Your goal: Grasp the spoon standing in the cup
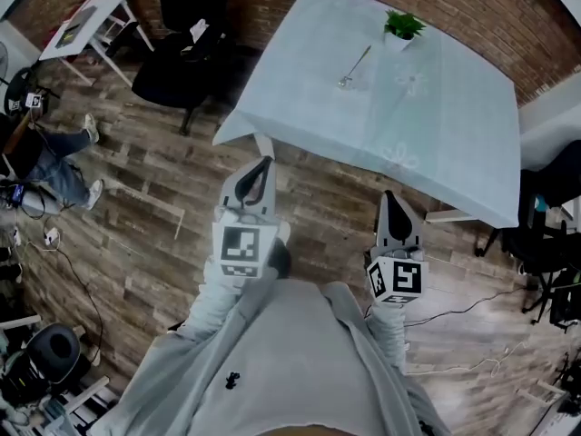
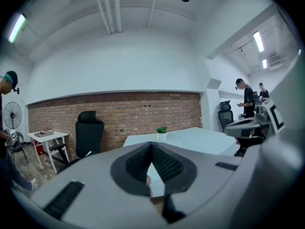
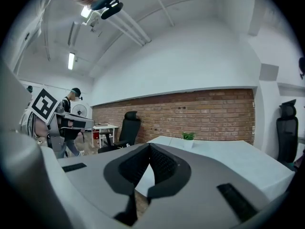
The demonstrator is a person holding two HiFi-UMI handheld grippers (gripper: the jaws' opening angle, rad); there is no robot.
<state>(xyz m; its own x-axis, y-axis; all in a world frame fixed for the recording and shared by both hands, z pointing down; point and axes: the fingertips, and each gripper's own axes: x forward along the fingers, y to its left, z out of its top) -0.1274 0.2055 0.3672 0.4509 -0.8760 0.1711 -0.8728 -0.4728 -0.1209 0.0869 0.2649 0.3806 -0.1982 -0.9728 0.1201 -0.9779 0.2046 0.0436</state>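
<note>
Office-type workroom.
- Far side: red brick wall (image 2: 119, 113) under white plaster.
- Floor: grey-brown wood-plank floor (image 1: 163, 198).
- Furniture: large table under a pale blue cloth (image 1: 436, 134), centre; black high-backed swivel chair (image 2: 89, 130) to its left; small white desk (image 2: 47, 136) further left; second black office chair (image 3: 286, 128), far right.
- Fittings: white ceiling tube light (image 2: 16, 26); round standing fan (image 2: 12, 114), far left.

Grey top (image 1: 300, 361); 2 black-tipped, marker-cubed tongs (image 1: 263, 163).

Slim metal spoon (image 1: 358, 64) slanted on light-clothed table (image 1: 454, 134), beside potted plant (image 1: 401, 27).
</note>
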